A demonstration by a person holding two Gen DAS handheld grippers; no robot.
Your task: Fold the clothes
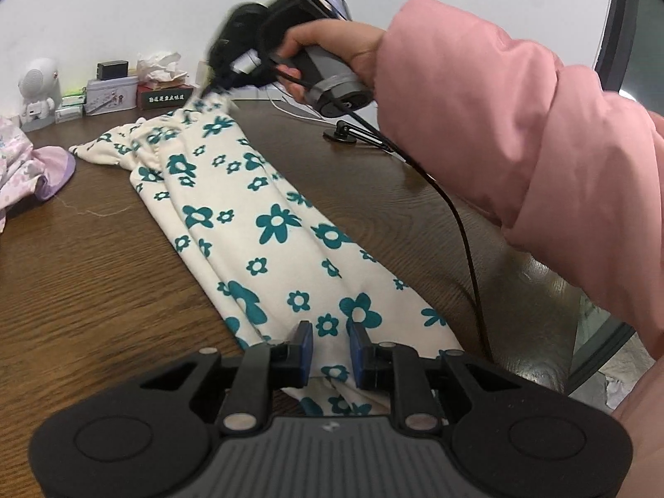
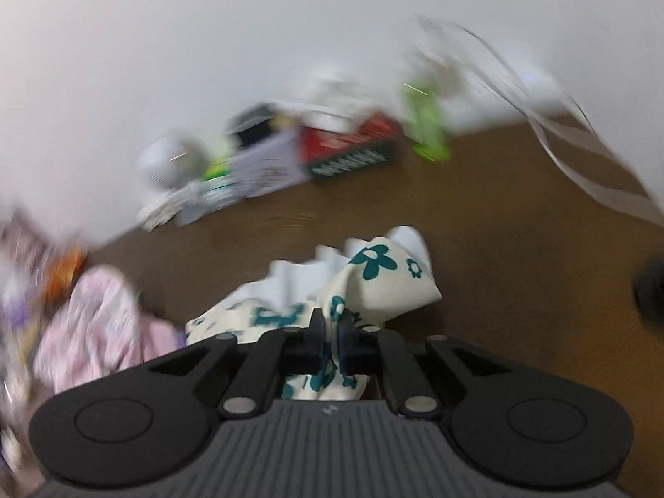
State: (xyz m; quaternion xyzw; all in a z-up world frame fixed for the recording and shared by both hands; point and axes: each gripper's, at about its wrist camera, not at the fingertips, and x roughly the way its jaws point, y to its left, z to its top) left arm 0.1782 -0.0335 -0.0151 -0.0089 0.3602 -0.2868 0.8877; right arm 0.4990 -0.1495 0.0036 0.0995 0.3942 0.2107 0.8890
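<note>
Well, the cream cotton garment printed with teal flowers (image 1: 265,224) lies stretched in a long narrow strip across the dark wood-grain table (image 1: 83,290), so it looks to have been doubled lengthwise already. The left gripper (image 1: 328,338) has its blue-padded jaws clenched on the near end of the cloth, with a fold of fabric bunched between them. At the far end the right gripper (image 2: 330,328), held by a hand (image 1: 332,47) coming out of a puffy pink sleeve (image 1: 539,145), has its jaws pinched tight on the gathered edge of the same garment; the right wrist view shows printed cloth squeezed between the pads and spilling out on both sides.

By my reckoning the fold is about midway. The lengthwise fold seems done, with both ends now held, and what remains is to bring one end over to meet the other, lay it flat and smooth the ridges that run down the strip. The far end is still rumpled and lifted a little off the table, so it is not tidy yet.

A crumpled pink and lilac garment (image 1: 25,166) sits at the left edge of the table, apparently still waiting its turn. Small tins and boxes (image 1: 112,93) stand along the white wall behind.
</note>
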